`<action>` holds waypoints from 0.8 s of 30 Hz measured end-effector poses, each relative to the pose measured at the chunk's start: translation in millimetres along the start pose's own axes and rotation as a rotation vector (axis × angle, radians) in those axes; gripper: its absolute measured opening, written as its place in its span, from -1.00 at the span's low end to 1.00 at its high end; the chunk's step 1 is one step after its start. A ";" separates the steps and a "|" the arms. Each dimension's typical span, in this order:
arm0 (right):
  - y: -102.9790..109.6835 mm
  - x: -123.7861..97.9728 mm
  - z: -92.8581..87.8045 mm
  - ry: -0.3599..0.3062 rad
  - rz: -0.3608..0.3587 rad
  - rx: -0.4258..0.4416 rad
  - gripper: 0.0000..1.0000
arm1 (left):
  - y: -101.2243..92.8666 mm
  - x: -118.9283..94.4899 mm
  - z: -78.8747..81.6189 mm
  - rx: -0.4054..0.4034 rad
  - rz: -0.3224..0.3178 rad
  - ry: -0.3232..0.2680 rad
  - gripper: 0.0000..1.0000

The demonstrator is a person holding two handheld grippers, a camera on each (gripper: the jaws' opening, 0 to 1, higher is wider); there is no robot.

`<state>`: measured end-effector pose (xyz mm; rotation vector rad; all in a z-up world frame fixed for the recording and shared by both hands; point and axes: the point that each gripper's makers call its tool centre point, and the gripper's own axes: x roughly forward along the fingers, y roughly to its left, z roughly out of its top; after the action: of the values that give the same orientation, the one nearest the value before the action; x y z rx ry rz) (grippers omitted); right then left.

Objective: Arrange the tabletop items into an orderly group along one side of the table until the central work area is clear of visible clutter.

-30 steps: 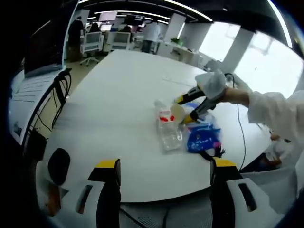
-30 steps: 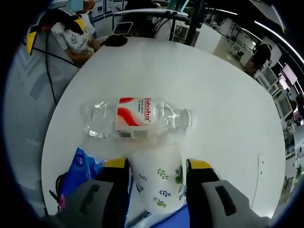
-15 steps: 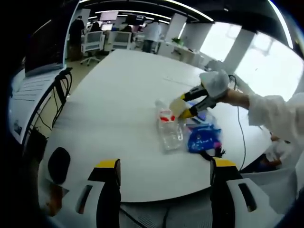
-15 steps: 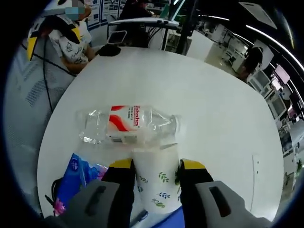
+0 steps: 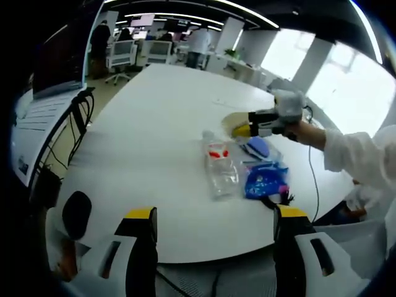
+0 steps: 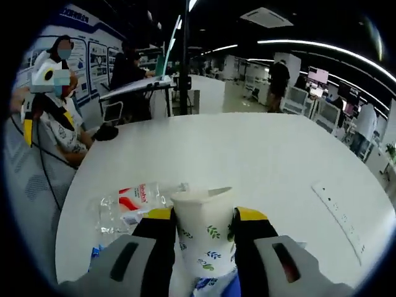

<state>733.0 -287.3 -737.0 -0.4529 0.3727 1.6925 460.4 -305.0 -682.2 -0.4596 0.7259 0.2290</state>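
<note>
Left gripper view: right tool (image 5: 247, 125) has been raised off the desk (image 5: 148, 142) with the paper cup (image 5: 234, 122); bottle (image 5: 219, 167) and blue packet (image 5: 265, 179) remain mid-desk. Left tool (image 5: 213, 216) is held wide, empty.

Right gripper view: cup (image 6: 202, 232) is pinched between the jaws, lifted above the bottle (image 6: 133, 201); placement at the side judged next.

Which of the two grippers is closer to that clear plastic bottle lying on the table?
The right gripper. It holds a paper cup just beyond the bottle, while the left gripper waits back at the table's near edge, open.

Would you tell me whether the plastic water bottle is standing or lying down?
Lying down: the plastic water bottle rests lengthwise on the table, label sideways.
</note>
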 end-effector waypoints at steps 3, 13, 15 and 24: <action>-3.7 -1.6 7.2 -0.078 -0.020 0.075 -0.32 | 0.0 0.1 -0.6 0.000 0.001 0.004 0.47; -0.4 1.0 23.1 -0.280 -0.034 0.175 -0.31 | 1.5 0.8 -1.0 -0.002 0.002 0.007 0.46; 1.3 2.9 23.3 -0.327 -0.033 0.223 -0.31 | 2.2 1.0 -0.8 -0.003 0.003 0.005 0.46; 1.8 15.7 5.9 -0.336 -0.018 0.246 -0.32 | 4.1 2.2 -2.7 -0.004 0.013 0.016 0.46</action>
<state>728.6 -271.2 -739.6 0.0113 0.3222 1.6432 459.0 -302.6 -686.8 -0.4612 0.7441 0.2391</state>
